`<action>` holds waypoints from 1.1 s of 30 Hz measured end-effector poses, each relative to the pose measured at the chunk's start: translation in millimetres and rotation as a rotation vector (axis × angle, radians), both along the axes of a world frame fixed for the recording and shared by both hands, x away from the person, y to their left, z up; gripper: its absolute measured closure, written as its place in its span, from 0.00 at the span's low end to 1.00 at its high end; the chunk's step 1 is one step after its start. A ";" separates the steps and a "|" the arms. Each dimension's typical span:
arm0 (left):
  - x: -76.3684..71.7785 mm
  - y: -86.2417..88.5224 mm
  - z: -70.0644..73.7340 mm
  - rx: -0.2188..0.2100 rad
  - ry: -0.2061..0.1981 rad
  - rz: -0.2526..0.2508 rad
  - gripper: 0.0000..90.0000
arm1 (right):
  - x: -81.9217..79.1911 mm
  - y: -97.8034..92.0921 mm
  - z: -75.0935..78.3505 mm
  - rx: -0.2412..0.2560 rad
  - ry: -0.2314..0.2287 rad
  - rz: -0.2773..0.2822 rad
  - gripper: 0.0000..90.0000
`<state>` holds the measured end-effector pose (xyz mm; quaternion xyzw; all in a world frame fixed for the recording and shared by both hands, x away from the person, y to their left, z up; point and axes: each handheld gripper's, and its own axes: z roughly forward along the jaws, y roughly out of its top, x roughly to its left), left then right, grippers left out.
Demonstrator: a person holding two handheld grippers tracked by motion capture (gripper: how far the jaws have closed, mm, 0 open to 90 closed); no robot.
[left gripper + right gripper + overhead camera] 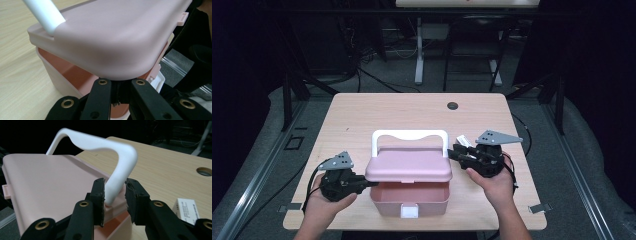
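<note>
**Two grippers at pink box**

Box (411,192) sits at the table's (362,112) near edge, lid (408,166) raised. Left gripper (121,83): jaws nearly shut under the lid's corner; grip cannot be confirmed. Right gripper (115,192): jaws part-open astride the white handle (120,173), one pad touching. White label (186,210) unreadable. Wooden tabletop, dark room.

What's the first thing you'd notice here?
A pink box sits at the near edge of the wooden table, its lid lifted so the inside shows. A white handle arches over the lid. The left tongs meet the lid's corner, and the right tongs straddle the handle's leg.
</note>
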<state>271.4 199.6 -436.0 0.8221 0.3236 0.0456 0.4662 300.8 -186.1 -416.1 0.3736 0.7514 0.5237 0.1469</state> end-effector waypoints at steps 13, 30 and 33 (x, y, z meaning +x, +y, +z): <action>10.6 1.2 14.7 -0.036 -0.044 0.017 1.00 | -9.7 -12.9 -7.1 -0.021 0.015 -0.062 0.79; 21.4 1.7 23.6 -0.073 -0.085 0.034 1.00 | -28.2 21.0 -35.4 -0.151 0.034 0.013 0.99; 21.6 1.7 23.5 -0.077 -0.087 0.035 1.00 | -32.1 26.6 -39.7 -0.155 0.040 0.036 1.00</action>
